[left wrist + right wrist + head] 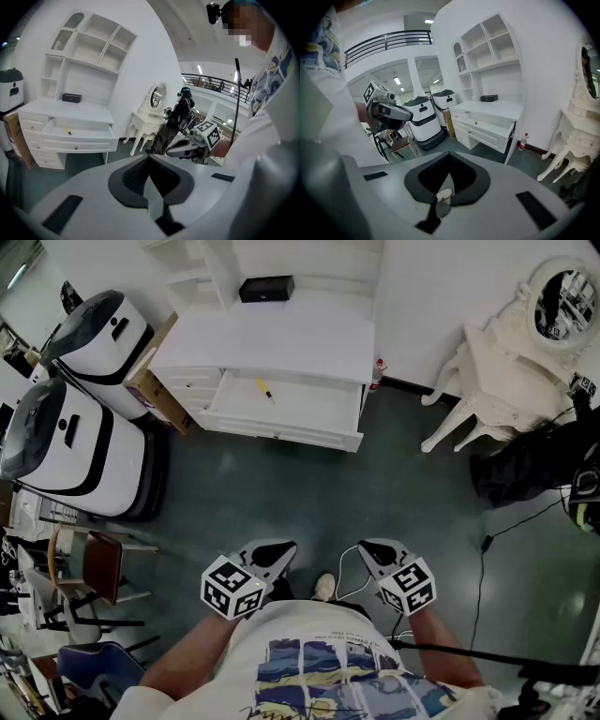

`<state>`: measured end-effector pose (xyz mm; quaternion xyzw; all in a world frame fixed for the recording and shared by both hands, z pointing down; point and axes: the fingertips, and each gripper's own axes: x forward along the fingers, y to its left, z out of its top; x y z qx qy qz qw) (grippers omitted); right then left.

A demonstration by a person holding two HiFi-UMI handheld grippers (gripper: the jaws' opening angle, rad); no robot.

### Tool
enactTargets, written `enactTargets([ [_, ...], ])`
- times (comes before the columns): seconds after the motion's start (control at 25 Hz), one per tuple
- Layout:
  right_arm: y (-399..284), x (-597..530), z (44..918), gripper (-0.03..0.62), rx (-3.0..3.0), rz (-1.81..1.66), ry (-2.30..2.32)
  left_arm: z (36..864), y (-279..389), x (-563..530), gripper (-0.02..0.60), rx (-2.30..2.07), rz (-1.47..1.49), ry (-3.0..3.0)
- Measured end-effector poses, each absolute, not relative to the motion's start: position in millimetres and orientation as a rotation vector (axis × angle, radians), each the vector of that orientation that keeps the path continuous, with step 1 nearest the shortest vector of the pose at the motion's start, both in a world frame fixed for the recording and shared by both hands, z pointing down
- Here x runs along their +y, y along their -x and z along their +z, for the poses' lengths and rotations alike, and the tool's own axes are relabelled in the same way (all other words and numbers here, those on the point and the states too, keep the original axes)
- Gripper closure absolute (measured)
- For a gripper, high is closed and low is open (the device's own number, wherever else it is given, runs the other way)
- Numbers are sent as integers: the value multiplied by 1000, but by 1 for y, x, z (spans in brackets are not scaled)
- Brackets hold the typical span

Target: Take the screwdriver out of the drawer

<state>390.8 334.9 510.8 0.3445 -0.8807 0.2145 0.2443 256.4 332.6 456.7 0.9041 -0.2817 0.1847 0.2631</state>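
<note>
A yellow screwdriver (265, 389) lies in the open top drawer (281, 434) of a white desk (281, 338) at the far side of the floor. It also shows as a small yellow mark, the screwdriver (68, 131) in the left gripper view and the screwdriver (476, 123) in the right gripper view. My left gripper (272, 554) and right gripper (375, 552) are held close to the person's body, far from the desk. Both stand shut with nothing between the jaws. Each points towards the desk and somewhat down.
Two white wheeled machines (70, 442) stand left of the desk. A black box (266, 288) sits on the desk top. A white vanity table (497, 371) with a mirror, a black bag (534, 465) and a floor cable (480, 587) are at the right. A chair (98, 568) stands near left.
</note>
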Motion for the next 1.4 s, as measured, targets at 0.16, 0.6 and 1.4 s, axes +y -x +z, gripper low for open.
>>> enactTargets([
  [0.16, -382, 329, 511, 569, -2410, 579, -926, 456, -248, 327, 568, -775, 508, -2446],
  [0.6, -352, 310, 522, 569, -2425, 609, -839, 452, -219, 316, 568, -850, 507, -2411],
  [1.4, -185, 128, 525, 565, -2309, 658, -960, 448, -41, 152, 568, -730, 381, -2487],
])
